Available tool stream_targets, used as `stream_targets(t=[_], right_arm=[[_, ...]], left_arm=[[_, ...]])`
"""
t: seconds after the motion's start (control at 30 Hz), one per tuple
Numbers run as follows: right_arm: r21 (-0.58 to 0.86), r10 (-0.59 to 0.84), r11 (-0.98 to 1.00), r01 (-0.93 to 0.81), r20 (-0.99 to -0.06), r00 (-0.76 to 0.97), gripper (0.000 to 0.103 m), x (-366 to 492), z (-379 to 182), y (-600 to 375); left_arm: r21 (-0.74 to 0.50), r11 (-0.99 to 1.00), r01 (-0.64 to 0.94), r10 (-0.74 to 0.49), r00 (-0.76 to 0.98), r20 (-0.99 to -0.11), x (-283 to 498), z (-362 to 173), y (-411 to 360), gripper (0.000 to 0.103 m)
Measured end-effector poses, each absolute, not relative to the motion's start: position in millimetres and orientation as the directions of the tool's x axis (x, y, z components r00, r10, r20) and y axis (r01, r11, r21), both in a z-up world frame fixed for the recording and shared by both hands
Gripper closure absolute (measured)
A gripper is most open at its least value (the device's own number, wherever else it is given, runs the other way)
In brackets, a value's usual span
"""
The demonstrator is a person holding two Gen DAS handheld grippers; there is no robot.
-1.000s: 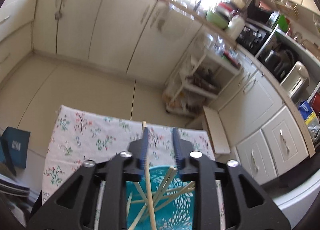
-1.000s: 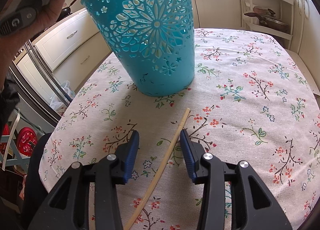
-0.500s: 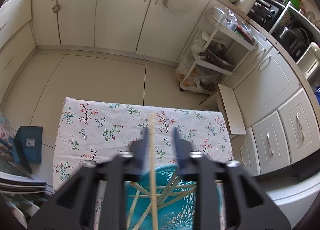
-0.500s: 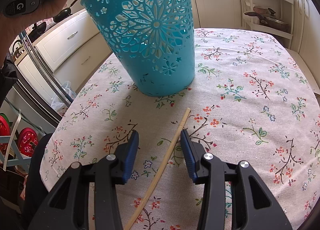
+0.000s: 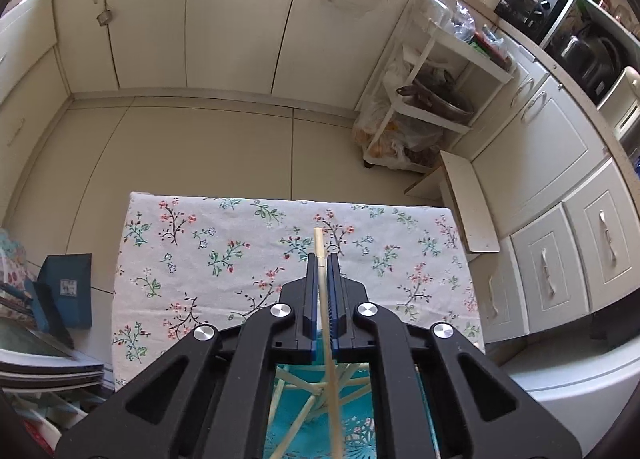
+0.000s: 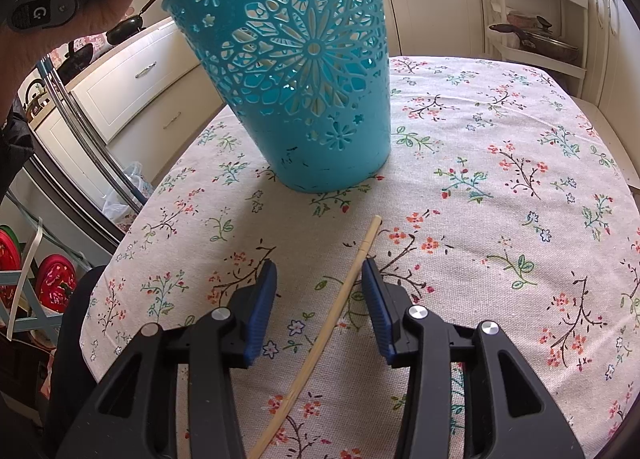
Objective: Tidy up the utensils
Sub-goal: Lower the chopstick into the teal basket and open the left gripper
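Floral tabletop (image 6: 500, 131): left gripper (image 5: 319, 259) jaws clamp one chopstick (image 5: 325, 311) above the teal basket (image 6: 304, 71), seemingly for dropping, while right gripper (image 6: 319, 283) jaws, apart, straddle the loose chopstick (image 6: 340, 299) and must close next.

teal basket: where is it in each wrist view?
Left wrist: teal basket at bottom centre, seen from above behind the hand-held gripper, chopsticks inside.
Right wrist: teal basket at upper centre, standing on the cloth.
Shared landmark: floral tablecloth.
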State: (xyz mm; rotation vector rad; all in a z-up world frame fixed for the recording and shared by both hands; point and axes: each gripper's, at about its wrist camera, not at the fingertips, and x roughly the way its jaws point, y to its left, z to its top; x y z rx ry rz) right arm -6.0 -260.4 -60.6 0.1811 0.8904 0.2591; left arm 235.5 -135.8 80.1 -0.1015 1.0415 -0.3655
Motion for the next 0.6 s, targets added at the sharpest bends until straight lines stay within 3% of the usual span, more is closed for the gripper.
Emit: stream_targets(t=[0.3, 0.6], right_arm=[[0.264, 0.3, 0.953, -0.149, -0.741, 0.601, 0.059, -6, -60, -260], [0.265, 0.3, 0.953, -0.149, -0.741, 0.6, 0.059, -6, -60, -260]], left_arm=[[-0.256, 0.929, 0.268, -0.357, 0.462, -0.812, 232, 81, -137, 0.099], [-0.345, 0.912, 0.22, -0.408, 0.553, -0.727, 229, 104, -117, 0.1]])
